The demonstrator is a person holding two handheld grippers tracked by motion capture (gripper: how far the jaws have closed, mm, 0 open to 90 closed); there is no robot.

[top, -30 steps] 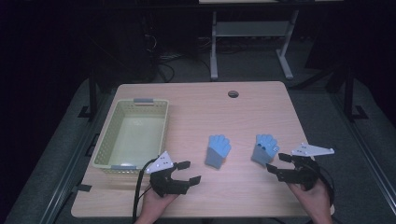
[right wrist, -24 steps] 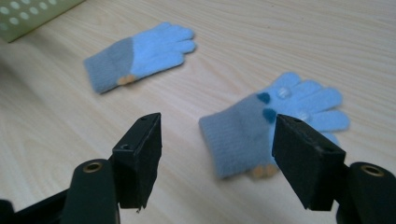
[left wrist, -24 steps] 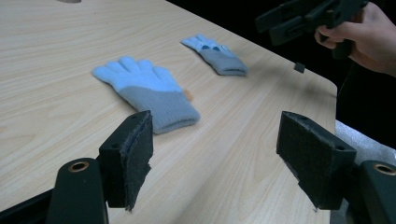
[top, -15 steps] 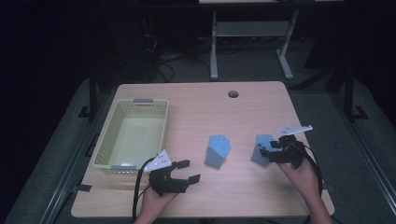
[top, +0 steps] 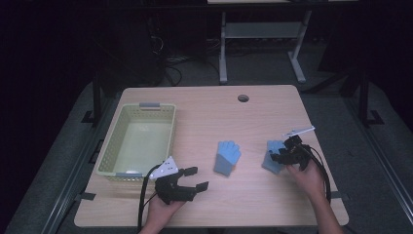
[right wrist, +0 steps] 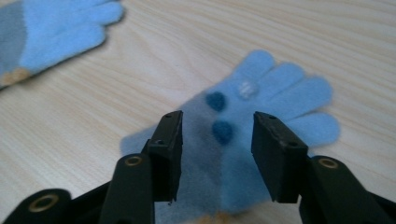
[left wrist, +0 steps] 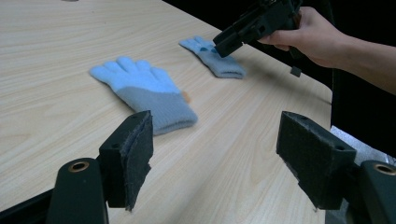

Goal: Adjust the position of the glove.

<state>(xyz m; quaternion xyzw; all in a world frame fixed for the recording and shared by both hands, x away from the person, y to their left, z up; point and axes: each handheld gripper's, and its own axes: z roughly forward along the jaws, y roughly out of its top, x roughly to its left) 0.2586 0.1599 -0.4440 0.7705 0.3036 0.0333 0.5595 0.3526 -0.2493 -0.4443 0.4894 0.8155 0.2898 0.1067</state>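
Two blue knit gloves lie flat on the wooden counter [top: 204,112]: one glove [top: 227,157] mid-counter, the other, the right glove [top: 273,155], under the right gripper [top: 276,157], whose jaws, just closing and half open, straddle its dotted back without pinching. Left gripper [top: 194,178] rests gaping, empty. One ribbed yellow basket [top: 117,141] stands left

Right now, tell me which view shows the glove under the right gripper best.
The right gripper view: the glove lies close up, its dark dots clear between the gripper's half-closed jaws, which have just been closing. The left gripper view shows it farther off, partly behind the right gripper. The high view shows it small.
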